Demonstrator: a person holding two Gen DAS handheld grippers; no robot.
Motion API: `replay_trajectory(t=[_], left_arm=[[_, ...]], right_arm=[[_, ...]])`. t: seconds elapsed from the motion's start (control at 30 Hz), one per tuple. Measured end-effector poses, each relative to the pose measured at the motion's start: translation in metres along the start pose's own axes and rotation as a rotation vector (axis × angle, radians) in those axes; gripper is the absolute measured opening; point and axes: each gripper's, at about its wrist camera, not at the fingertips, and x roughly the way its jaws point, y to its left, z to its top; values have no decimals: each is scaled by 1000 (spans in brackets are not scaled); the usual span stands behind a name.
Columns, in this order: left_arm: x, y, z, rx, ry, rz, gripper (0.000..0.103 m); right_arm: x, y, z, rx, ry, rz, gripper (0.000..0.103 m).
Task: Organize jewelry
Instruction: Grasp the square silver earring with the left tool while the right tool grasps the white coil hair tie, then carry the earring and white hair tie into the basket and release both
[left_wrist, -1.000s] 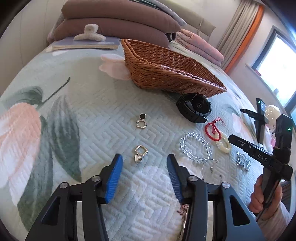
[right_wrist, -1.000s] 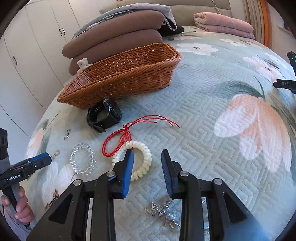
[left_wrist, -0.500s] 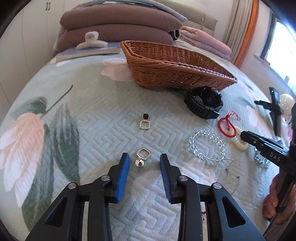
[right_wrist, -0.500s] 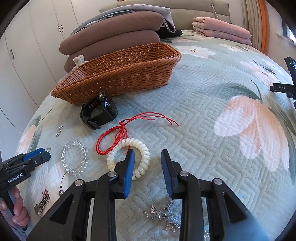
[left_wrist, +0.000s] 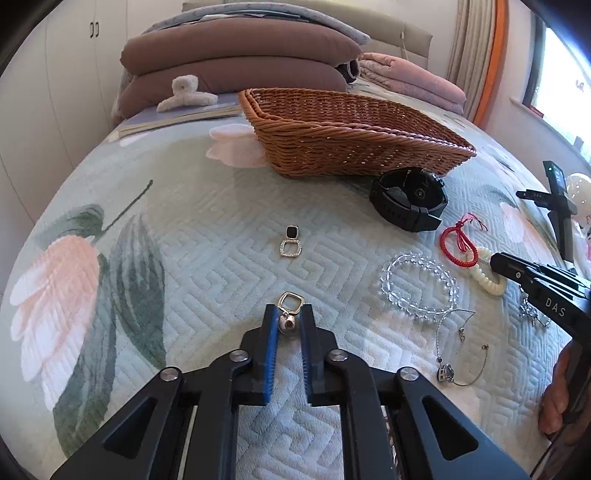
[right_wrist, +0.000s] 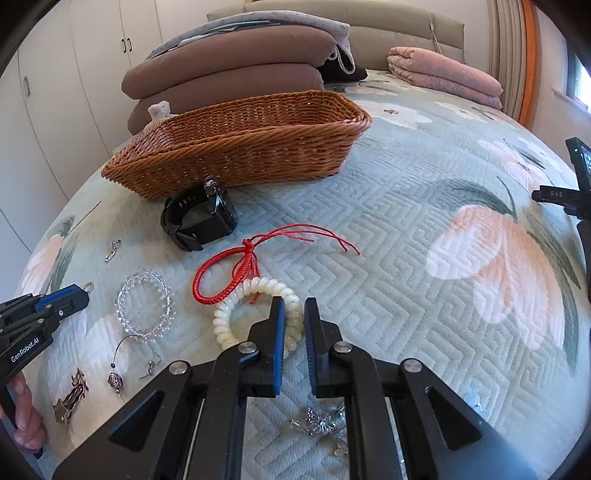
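The small earring (left_wrist: 289, 314), a square metal loop with a round bead below it, lies on the quilted bed (left_wrist: 207, 236) between the blue pads of the left tongs (left_wrist: 289, 318); their jaws have just been closing and now pinch the bead, while the loop sticks out past the tips. Its long axis runs along the tongs, loop pointing away toward the wicker basket (left_wrist: 343, 147). The hold is on a round, smooth bead, so I judge it could squirt out on lifting, or the pads could snag the quilt. The right tongs (right_wrist: 294, 317) have also just been closing, on the near rim of the white coil bracelet (right_wrist: 258, 314); whether the pads truly press it I cannot tell. The red cord bracelet (right_wrist: 225, 273) overlaps that coil and might drag along.
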Motion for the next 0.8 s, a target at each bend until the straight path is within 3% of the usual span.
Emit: replay_trajectory(t=[0.8], left_arm=[[-29, -6, 13, -8, -98, -74, 10]], right_arm=[[-36, -15, 13, 34, -74, 29, 12]])
